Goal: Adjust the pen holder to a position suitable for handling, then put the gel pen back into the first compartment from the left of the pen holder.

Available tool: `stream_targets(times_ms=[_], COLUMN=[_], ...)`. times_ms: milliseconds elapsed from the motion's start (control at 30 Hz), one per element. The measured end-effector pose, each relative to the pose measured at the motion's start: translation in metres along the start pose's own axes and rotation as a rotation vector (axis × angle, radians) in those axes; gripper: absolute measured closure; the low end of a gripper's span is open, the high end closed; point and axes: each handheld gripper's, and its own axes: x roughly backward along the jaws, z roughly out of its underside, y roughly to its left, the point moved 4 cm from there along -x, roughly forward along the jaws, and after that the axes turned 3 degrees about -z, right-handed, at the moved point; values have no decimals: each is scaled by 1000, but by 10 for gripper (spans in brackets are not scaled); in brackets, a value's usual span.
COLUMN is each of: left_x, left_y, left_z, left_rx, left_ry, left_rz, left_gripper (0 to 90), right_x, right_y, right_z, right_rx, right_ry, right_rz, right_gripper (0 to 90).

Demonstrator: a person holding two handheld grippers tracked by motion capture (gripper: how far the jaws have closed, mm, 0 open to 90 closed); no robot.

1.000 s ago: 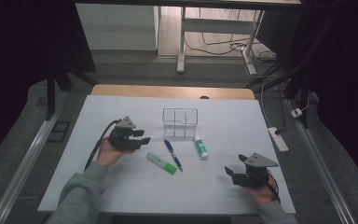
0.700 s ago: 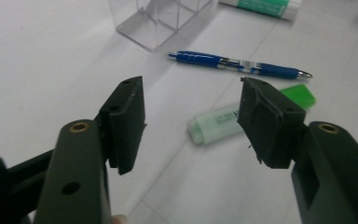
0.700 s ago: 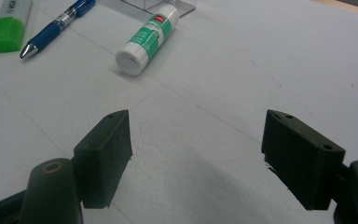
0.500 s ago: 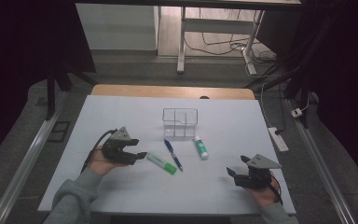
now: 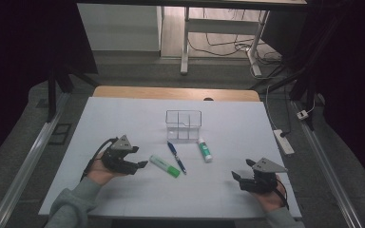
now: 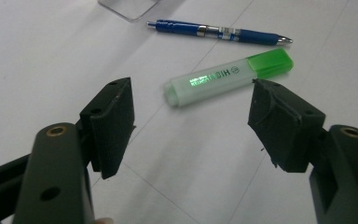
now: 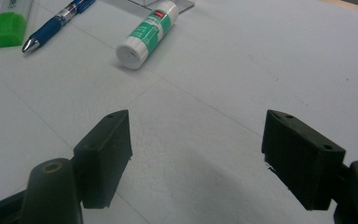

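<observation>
On the white desk [image 5: 123, 118], your left gripper [image 6: 191, 112], jaws just opened wide and empty, faces the highlighter [image 6: 228, 77]; move forward and close on it.

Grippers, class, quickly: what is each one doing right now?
Left gripper: open, jaws just widened, holding nothing, highlighter ahead.
Right gripper: open, holding nothing.

- My left gripper [image 5: 140, 159] has slid from 10 o'clock of the green highlighter [image 5: 165, 166] down to its 9 o'clock, just beside its pale end.
- Its jaws have just been opening; nothing sits between them.
</observation>
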Motion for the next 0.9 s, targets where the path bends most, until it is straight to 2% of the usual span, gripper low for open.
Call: stream_targets(times_ms=[200, 533, 700, 900], left_x=[6, 18, 26, 35], left_y=[-1, -6, -6, -5], left_z=[3, 26, 38, 52], left_rx=[18, 73, 108, 140], left_ry=[-17, -39, -57, -68], left_rz=[-3, -21, -44, -73], left_gripper=[298, 303, 304, 304], right_x=[1, 5, 6, -4], right_y=[0, 2, 6, 19], right_z=[0, -3, -14, -32], right_rx=[-1, -12, -17, 19], right_ry=[3, -3, -20, 0], right_rz=[0, -18, -41, -79], right_gripper=[239, 245, 247, 264])
